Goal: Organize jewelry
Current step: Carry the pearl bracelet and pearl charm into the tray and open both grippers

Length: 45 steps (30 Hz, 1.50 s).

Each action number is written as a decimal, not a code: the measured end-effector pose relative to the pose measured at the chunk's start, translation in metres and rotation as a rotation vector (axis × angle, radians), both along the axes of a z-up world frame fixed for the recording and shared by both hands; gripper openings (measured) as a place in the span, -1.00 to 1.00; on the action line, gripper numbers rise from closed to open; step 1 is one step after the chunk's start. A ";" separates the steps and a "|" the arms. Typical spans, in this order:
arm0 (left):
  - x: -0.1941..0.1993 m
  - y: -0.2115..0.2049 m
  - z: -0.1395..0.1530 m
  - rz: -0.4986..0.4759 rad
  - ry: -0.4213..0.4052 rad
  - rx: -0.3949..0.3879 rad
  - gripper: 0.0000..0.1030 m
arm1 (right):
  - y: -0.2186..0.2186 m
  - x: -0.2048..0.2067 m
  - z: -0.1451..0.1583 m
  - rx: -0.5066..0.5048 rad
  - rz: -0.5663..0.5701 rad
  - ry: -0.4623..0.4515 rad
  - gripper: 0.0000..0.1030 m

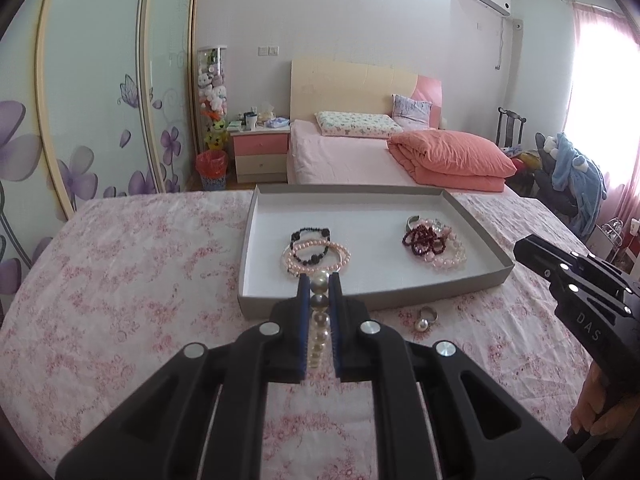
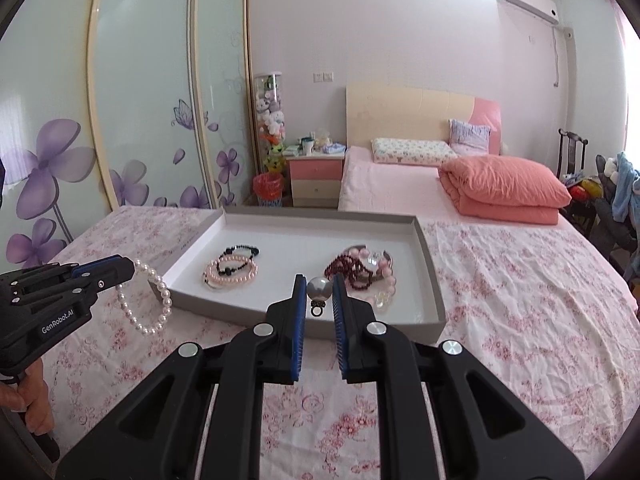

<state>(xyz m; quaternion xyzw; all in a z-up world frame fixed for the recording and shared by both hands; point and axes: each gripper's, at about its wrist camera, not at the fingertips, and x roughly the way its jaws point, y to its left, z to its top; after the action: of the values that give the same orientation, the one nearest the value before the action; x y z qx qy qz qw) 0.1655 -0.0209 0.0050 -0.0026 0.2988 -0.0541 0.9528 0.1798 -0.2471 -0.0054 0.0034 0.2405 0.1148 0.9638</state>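
Observation:
My left gripper [image 1: 319, 280] is shut on a white pearl bracelet [image 1: 319, 332], which hangs from it in the right wrist view [image 2: 146, 300], just left of the grey tray [image 1: 496, 276]. My right gripper [image 2: 319, 286] is shut on a pearl ring [image 2: 319, 289], held above the tray's near edge [image 2: 240, 314]. In the tray lie a pink pearl and black bead bracelet pile [image 1: 314, 252] at left and a dark red and pink bracelet pile [image 1: 434, 242] at right. Another pearl ring [image 1: 424, 320] lies on the cloth in front of the tray.
The tray sits on a table under a pink floral cloth [image 1: 140, 280]. Behind are a bed with a folded orange quilt [image 1: 452, 156], a nightstand [image 1: 262, 152] and a wardrobe with flower panels [image 1: 80, 120]. A chair with clothes [image 1: 572, 176] stands at right.

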 end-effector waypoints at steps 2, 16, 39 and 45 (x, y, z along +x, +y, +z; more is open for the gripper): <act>0.003 -0.002 0.004 0.000 -0.021 0.008 -0.80 | 0.001 0.001 0.004 0.004 -0.005 -0.028 -0.72; 0.038 -0.021 0.020 0.006 -0.123 0.050 -0.80 | 0.002 0.037 0.018 0.026 -0.034 -0.144 -0.72; 0.121 -0.023 -0.009 0.025 -0.046 0.026 -0.80 | -0.001 0.115 -0.015 0.071 -0.064 0.008 -0.72; 0.136 -0.023 -0.020 0.012 -0.010 0.011 -0.80 | 0.000 0.128 -0.024 0.084 -0.062 0.066 -0.71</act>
<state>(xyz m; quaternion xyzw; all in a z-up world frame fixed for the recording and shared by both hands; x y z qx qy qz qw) 0.3015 -0.0439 -0.0148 0.0009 0.2945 -0.0466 0.9545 0.3082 -0.2474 -0.0297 0.0553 0.2669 0.0946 0.9575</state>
